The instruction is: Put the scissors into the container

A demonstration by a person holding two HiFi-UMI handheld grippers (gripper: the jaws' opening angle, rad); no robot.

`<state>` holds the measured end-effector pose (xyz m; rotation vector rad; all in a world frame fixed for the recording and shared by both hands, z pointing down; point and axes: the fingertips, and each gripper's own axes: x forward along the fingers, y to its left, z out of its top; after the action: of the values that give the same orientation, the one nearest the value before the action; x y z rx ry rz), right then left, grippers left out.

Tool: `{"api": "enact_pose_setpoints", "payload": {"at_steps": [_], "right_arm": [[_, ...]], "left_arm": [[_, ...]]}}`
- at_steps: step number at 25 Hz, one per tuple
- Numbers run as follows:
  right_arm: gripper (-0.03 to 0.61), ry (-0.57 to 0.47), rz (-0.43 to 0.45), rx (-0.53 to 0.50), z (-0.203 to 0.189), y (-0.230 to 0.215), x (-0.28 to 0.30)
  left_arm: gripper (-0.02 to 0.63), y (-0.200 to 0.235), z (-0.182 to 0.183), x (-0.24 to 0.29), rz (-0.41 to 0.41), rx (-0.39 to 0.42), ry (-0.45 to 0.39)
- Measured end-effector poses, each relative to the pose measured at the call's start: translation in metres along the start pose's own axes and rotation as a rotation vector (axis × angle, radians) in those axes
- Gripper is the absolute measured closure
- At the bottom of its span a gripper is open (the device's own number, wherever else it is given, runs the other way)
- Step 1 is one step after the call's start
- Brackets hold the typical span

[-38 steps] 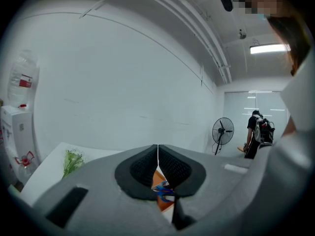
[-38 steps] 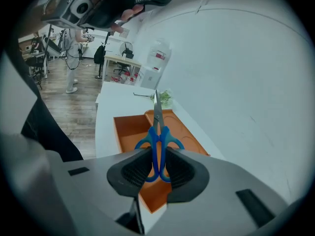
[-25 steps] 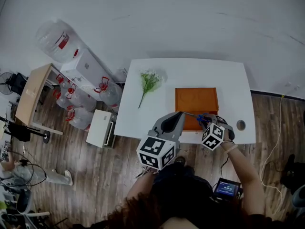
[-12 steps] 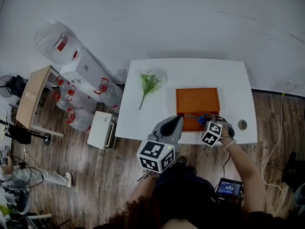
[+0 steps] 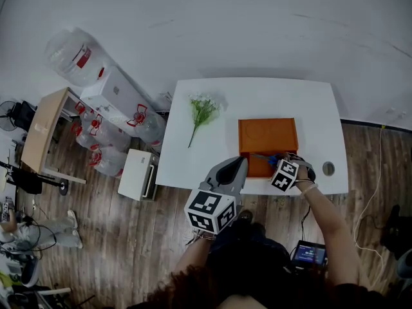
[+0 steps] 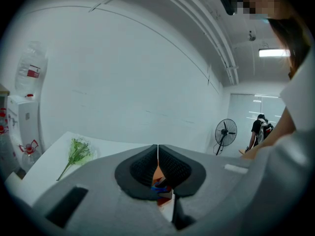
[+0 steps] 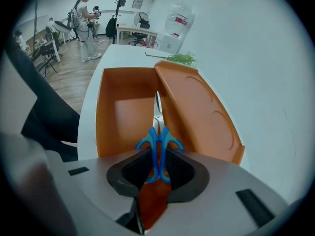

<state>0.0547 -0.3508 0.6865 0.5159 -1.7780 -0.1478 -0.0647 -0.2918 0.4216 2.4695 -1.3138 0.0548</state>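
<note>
The scissors (image 7: 156, 144) have blue handles and silver blades. My right gripper (image 7: 157, 165) is shut on the handles, and the blades point down into the open orange container (image 7: 106, 127). The container's lid (image 7: 197, 107) stands open to the right of the blades. In the head view the right gripper (image 5: 281, 166) hangs over the near part of the container (image 5: 244, 148), with the scissors (image 5: 265, 158) sticking out to the left. My left gripper (image 5: 230, 170) is shut and empty at the table's front edge, left of the container; its pads meet in the left gripper view (image 6: 157, 167).
A bunch of green flowers (image 5: 201, 111) lies on the white table (image 5: 193, 159) to the left of the container. There is a round hole (image 5: 328, 168) in the table near its right front corner. Water bottles (image 5: 77, 56), boxes and a small desk (image 5: 42, 127) stand on the floor at the left.
My right gripper has come down with the scissors, closer to the container's near part. The left gripper has hardly moved.
</note>
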Motion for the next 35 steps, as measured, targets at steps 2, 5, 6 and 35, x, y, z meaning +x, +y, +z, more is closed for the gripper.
{"api": "enact_pose_setpoints", "payload": {"at_steps": [2, 5, 6, 35], "right_arm": [[0.499, 0.004, 0.006, 0.003, 0.0, 0.0, 0.003], [0.499, 0.012, 0.019, 0.0, 0.0, 0.0, 0.006], [0.499, 0.015, 0.025, -0.003, 0.0, 0.0, 0.007], [0.469, 0.031, 0.061, 0.024, 0.002, 0.002, 0.009]], "left_arm": [[0.595, 0.001, -0.002, 0.0, 0.002, -0.005, 0.004], [0.595, 0.002, -0.004, 0.001, 0.002, -0.015, 0.002], [0.595, 0.003, -0.004, 0.001, 0.002, -0.017, 0.0], [0.595, 0.002, -0.016, -0.002, 0.01, -0.032, 0.037]]}}
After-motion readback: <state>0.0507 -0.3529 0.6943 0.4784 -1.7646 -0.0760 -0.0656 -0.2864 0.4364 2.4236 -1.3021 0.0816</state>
